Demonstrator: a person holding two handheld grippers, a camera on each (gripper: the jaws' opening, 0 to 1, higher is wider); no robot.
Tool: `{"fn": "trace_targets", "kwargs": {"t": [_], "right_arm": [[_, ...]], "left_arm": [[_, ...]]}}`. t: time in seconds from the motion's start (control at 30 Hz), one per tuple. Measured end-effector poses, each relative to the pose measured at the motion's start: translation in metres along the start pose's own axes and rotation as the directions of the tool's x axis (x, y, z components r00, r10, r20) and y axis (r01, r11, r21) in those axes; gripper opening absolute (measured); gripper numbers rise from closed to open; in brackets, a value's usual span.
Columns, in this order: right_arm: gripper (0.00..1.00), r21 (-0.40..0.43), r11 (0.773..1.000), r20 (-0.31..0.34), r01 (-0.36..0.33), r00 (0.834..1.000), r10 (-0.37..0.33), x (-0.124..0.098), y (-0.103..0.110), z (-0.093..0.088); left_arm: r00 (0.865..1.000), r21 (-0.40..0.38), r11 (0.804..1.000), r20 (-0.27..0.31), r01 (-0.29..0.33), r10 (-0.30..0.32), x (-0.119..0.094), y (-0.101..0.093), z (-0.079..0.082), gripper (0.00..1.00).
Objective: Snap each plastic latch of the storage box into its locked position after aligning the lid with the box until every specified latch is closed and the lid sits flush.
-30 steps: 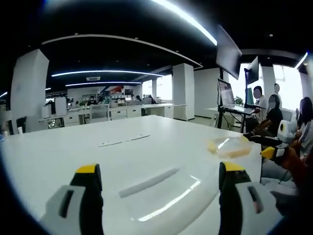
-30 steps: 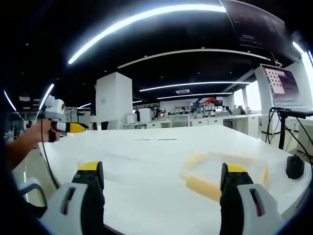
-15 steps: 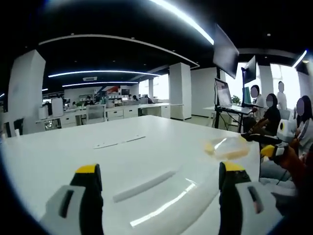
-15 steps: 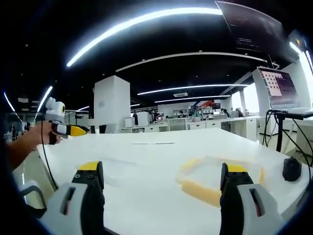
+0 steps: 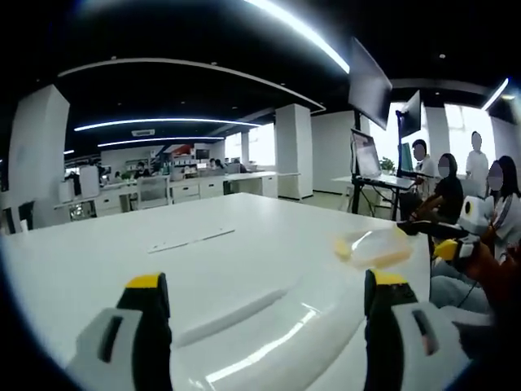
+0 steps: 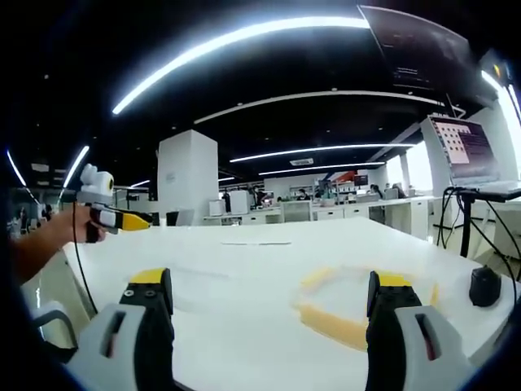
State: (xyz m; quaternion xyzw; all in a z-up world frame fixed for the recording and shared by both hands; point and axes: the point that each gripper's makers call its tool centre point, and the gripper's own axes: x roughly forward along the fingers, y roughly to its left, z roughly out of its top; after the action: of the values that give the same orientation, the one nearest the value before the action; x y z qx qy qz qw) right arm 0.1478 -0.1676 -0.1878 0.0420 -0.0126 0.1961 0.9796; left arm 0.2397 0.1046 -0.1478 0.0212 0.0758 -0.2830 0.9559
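On the white table [image 5: 98,261], a clear storage box [image 5: 372,245] with yellow latches stands at the far right edge. Its glossy lid [image 5: 269,326], with a long raised ridge, lies flat just beyond my left gripper [image 5: 267,281], which is open and holds nothing. A hand at the right holds the right gripper [image 5: 456,244]. In the right gripper view the box [image 6: 330,324] sits low between the jaws, toward the right one. The pale lid [image 6: 199,281] lies to its left. My right gripper [image 6: 269,278] is open and empty. At the left, a hand holds up the left gripper [image 6: 122,218].
Thin flat strips [image 5: 191,240] lie mid-table. Several people sit by a laptop on a stand [image 5: 370,159] past the table's right edge. A small black object [image 6: 485,287] rests at the table's right corner near a tripod [image 6: 468,212]. Office desks fill the background.
Both views have shifted slightly with the hands. The box and lid lie where they were. Both grippers stay open and empty.
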Motion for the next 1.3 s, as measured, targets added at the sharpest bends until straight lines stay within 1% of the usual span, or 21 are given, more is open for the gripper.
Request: {"fn": "trace_targets", "kwargs": {"t": [0.27, 0.43, 0.6, 0.9, 1.07, 1.3], "right_arm": [[1.0, -0.002, 1.0, -0.004, 0.001, 1.0, -0.001, -0.002, -0.003, -0.002], [1.0, -0.003, 1.0, -0.01, 0.006, 1.0, -0.006, -0.003, -0.007, -0.004], [1.0, -0.005, 1.0, -0.001, 0.014, 1.0, -0.014, -0.006, -0.01, -0.002], [1.0, -0.006, 1.0, -0.001, 0.016, 1.0, -0.016, -0.006, -0.011, -0.002], [1.0, -0.007, 1.0, -0.001, 0.014, 1.0, -0.014, -0.006, -0.011, -0.003], [1.0, -0.011, 1.0, -0.005, 0.011, 1.0, -0.011, -0.007, -0.011, -0.004]], "left_arm": [[1.0, 0.015, 1.0, -0.004, 0.015, -0.015, 0.006, -0.008, 0.001, 1.0], [1.0, 0.019, 1.0, 0.011, 0.013, -0.013, 0.009, -0.009, 0.007, 1.0], [1.0, 0.018, 1.0, 0.002, 0.025, -0.025, 0.012, -0.012, 0.006, 1.0], [0.999, 0.01, 0.999, 0.007, 0.036, -0.036, 0.017, -0.013, 0.007, 1.0], [0.998, 0.008, 0.998, 0.014, 0.058, -0.058, 0.018, -0.017, 0.009, 1.0], [0.997, 0.001, 0.997, -0.001, 0.08, -0.08, 0.022, -0.021, 0.007, 1.0]]}}
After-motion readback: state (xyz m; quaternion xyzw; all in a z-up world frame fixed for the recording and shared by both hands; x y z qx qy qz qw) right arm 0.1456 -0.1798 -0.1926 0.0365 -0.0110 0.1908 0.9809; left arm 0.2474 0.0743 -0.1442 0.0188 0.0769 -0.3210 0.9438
